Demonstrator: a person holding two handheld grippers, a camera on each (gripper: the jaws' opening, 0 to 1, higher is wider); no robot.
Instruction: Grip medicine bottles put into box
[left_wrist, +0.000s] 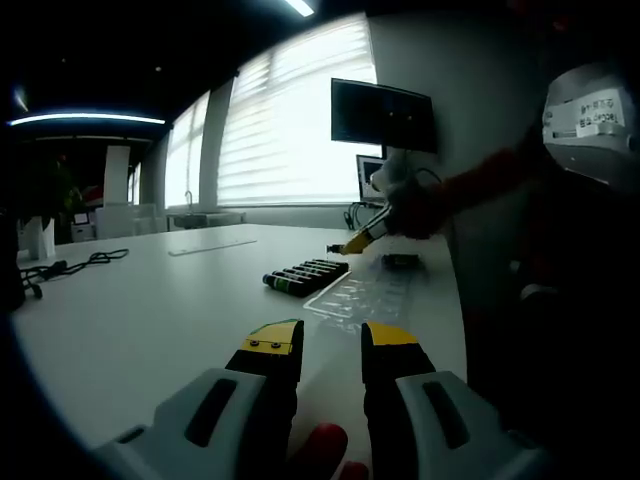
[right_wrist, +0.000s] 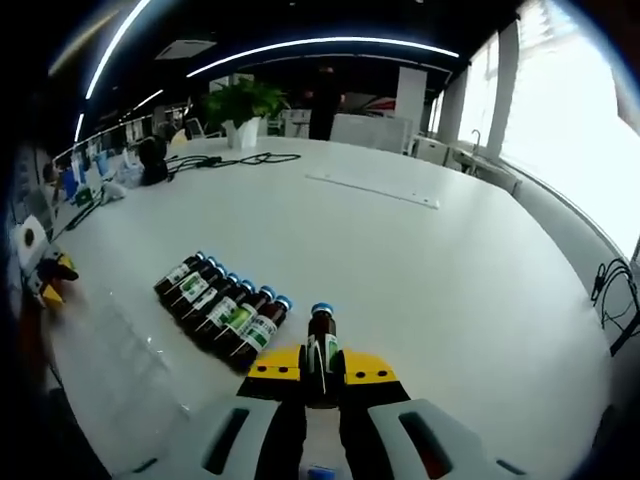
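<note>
Several brown medicine bottles (right_wrist: 225, 308) with blue caps lie side by side in a row on the white table (right_wrist: 420, 270). My right gripper (right_wrist: 321, 368) is shut on one more such bottle (right_wrist: 321, 343), held upright just right of the row. A clear plastic tray (right_wrist: 115, 345) lies on the row's other side. In the left gripper view the row (left_wrist: 305, 275) and the tray (left_wrist: 362, 295) lie ahead. My left gripper (left_wrist: 333, 338) hovers open over the table with nothing between its jaws. The right gripper (left_wrist: 358, 240), held by a red-sleeved arm, hangs beyond the row.
A black cable (right_wrist: 235, 159) and a potted plant (right_wrist: 242, 108) sit at the table's far side, with a flat clear strip (right_wrist: 375, 187) nearby. A monitor (left_wrist: 383, 115) hangs on the wall. A small dark object (left_wrist: 400, 262) lies past the tray. The table edge (left_wrist: 455, 300) runs close beside the tray.
</note>
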